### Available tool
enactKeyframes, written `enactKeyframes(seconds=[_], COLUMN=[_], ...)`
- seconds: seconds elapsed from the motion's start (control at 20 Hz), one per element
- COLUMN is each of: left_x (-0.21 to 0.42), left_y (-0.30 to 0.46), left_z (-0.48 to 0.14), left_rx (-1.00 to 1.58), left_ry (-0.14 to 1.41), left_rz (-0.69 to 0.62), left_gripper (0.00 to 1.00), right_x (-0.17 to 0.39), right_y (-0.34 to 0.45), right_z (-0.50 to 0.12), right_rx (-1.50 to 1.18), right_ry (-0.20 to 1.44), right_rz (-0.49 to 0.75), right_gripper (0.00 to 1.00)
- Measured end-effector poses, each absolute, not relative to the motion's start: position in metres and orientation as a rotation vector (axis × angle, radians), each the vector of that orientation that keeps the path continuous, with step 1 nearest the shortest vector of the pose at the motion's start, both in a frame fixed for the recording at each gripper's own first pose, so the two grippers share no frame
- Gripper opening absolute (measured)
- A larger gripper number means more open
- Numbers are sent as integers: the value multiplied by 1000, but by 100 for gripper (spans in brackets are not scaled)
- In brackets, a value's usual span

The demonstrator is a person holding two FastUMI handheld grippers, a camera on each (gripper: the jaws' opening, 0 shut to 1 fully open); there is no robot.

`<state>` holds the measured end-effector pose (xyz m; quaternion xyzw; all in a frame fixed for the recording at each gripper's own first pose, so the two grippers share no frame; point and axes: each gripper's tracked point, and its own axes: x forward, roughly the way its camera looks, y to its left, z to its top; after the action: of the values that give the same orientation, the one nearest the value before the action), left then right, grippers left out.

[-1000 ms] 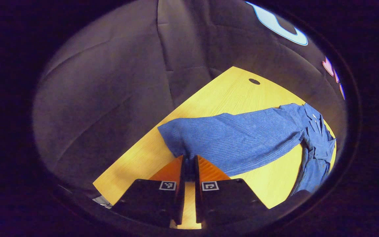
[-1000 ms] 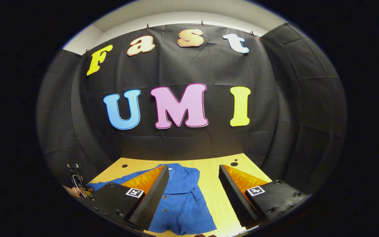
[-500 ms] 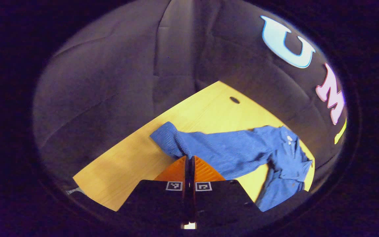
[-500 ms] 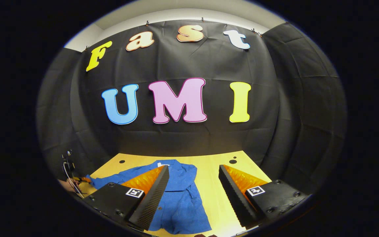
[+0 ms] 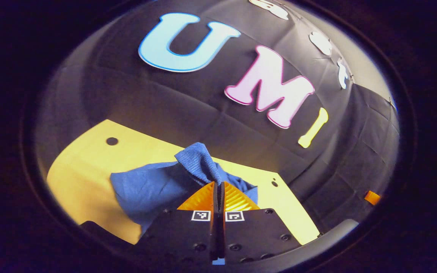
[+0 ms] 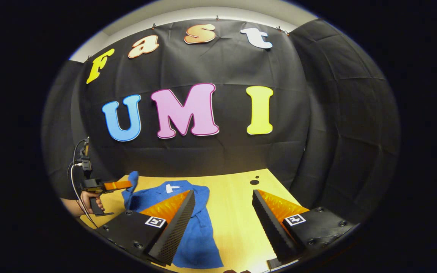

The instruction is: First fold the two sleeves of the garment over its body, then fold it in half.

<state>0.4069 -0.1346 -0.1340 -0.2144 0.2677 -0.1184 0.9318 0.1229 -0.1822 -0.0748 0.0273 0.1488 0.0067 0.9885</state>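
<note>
The blue garment (image 6: 194, 227) lies on the yellow table (image 6: 237, 227), its body spread flat near the middle. One sleeve (image 5: 199, 161) is held lifted, clamped between the closed fingers of the left gripper (image 5: 218, 187) (first fold judged under way, nothing finished). The right gripper (image 6: 222, 212) hovers with jaws wide apart, empty. Bare tabletop is seen right of the garment, leaving room before the edge.

Left tool (image 5: 219, 189) clamped, raised; right tool (image 6: 224, 212) spread wide.
</note>
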Motion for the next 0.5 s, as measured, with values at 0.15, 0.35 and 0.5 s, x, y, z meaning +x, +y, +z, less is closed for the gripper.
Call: enactKeyframes(seconds=[0.15,0.35,0.5], left_x=[437,441,408], left_y=[-212,-248,-224], left_z=[-154,-170,-173], left_rx=[-402,-426,-411], left_ry=[599,633,655], left_rz=[-260,-260,-215], left_gripper=[14,83,85], right_x=[123,125,126], right_y=[-201,-209,-197], right_z=[-91,-127,-166], right_rx=[56,74,106], right_ry=[325,386,461], right_rz=[1,-2,4], right_gripper=[97,97,97])
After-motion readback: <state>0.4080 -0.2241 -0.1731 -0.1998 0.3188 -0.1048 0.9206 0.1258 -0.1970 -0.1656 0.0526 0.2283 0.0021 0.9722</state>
